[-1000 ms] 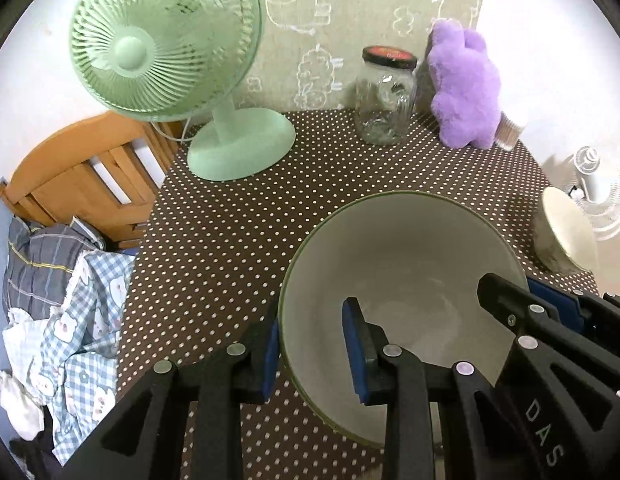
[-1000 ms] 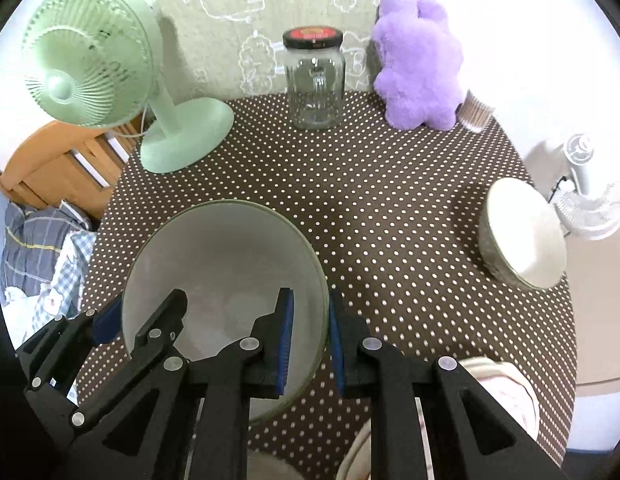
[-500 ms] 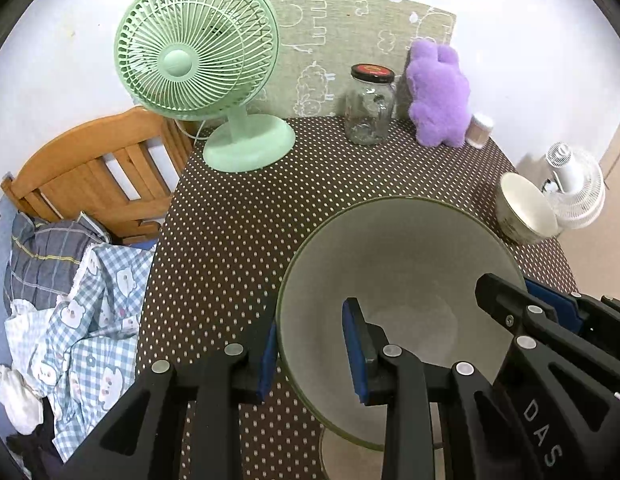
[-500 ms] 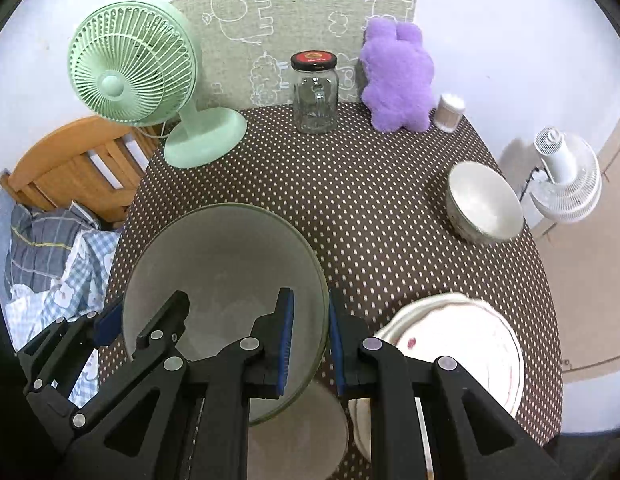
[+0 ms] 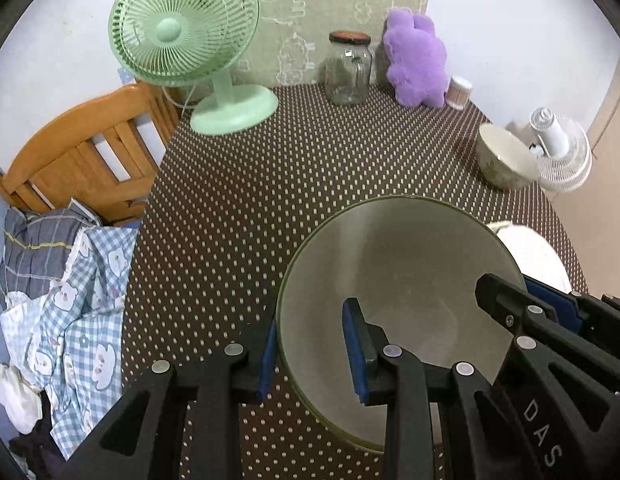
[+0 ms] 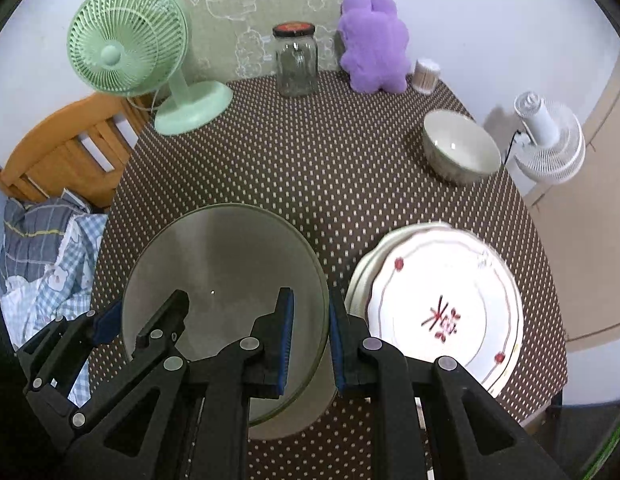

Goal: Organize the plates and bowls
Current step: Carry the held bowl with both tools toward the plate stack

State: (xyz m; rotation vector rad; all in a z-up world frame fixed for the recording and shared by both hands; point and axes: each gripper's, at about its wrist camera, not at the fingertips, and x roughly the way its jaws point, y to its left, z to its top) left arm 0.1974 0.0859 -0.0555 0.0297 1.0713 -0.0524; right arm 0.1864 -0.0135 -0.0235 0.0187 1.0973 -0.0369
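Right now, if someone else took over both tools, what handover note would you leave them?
Left tool: shut on the left rim of the large bowl.
Right tool: shut on the same bowl's right rim; the bowl is held up above the polka-dot table.
Another bowl or plate shows directly beneath it.
Plate stack sits to the right; small bowl stands alone further back.
Left to do: set the large bowl down, then gather the small bowl.
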